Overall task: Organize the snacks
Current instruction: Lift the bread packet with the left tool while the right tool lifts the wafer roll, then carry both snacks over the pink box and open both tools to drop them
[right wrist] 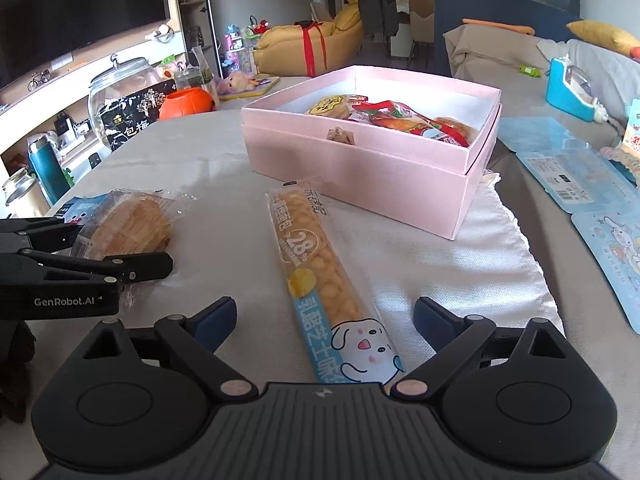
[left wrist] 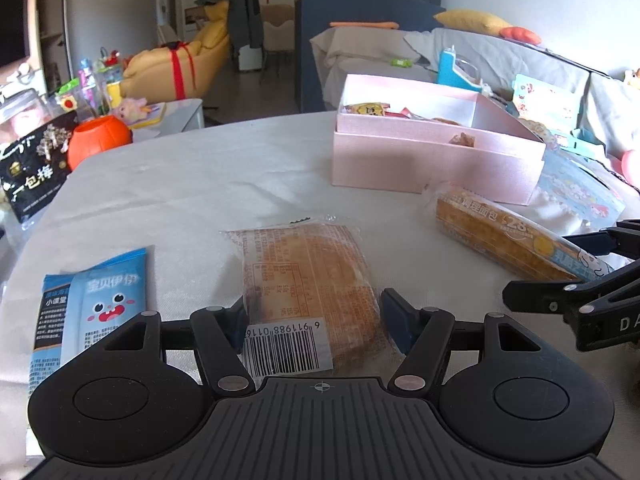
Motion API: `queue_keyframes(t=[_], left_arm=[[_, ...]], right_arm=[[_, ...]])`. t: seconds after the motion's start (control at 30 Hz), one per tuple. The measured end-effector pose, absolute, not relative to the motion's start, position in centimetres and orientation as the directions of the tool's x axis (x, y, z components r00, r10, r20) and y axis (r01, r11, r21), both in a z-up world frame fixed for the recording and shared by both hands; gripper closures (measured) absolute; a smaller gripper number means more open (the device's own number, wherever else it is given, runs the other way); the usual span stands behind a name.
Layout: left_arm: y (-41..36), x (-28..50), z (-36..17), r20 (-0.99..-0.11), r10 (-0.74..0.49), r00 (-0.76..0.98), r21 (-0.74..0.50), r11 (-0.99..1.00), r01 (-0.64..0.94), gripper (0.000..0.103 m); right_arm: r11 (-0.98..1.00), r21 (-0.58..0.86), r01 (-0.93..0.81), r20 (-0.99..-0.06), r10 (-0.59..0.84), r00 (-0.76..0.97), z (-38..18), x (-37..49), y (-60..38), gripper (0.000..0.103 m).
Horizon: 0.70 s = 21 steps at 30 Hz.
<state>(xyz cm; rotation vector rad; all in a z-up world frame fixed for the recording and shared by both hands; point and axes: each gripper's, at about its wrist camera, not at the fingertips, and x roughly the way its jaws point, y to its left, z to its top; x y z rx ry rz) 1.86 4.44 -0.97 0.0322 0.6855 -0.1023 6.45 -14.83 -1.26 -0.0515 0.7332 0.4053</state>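
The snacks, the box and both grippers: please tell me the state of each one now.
Pink box: open, no lid on it, partly filled with snacks.
Long bread stick pack: sealed, lying flat on the cloth, between the right gripper's fingers, not gripped.
Flat bread pack: sealed, barcode side up, between the left gripper's fingers.
Blue snack pouch: sealed, lying flat.
Right gripper: open wide.
Left gripper: pads at the pack's sides; grip unclear.
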Motion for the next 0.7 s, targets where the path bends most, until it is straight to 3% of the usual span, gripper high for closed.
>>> queue_keyframes(t=[0.2,0.43,0.5,0.57,0.63,0.7], left_arm=[[4.8,1.3,-1.1,-0.624,-0.088,0.777,-0.015,0.995,0.101,0.034],[4.8,1.3,-1.1,-0.623,-0.086,0.777,-0.009,0.995,0.102,0.034],[4.8,1.3,-1.1,-0.623,-0.086,0.778,-0.01,0.995,0.102,0.034],[4.8,1.3,-1.1,-0.623,-0.086,0.777,-0.01,0.995,0.102,0.034],[4.8,1.3,-1.1,-0.623,-0.085,0.778,-0.009,0.995,0.102,0.034],[4.8,1.3,-1.1,-0.623,-0.086,0.778,-0.01,0.995,0.102,0.034]], right_arm=[[0.926,0.122,-0.356,-0.606,0.354,0.712,-0.6,5.8,-15.8,0.007],[0.919,-0.018,-0.395,-0.69,0.274,0.67,-0.4,7.9,-13.0,0.017],[0.906,-0.044,-0.42,-0.712,0.266,0.65,-0.1,9.0,-11.9,0.024],[0.897,-0.041,-0.44,-0.74,0.269,0.617,0.2,10.0,-11.1,0.053],[0.886,-0.036,-0.462,-0.744,0.285,0.605,0.6,10.1,-10.5,0.066],[0.882,-0.063,-0.466,-0.728,0.279,0.626,0.8,9.3,-10.2,0.07]])
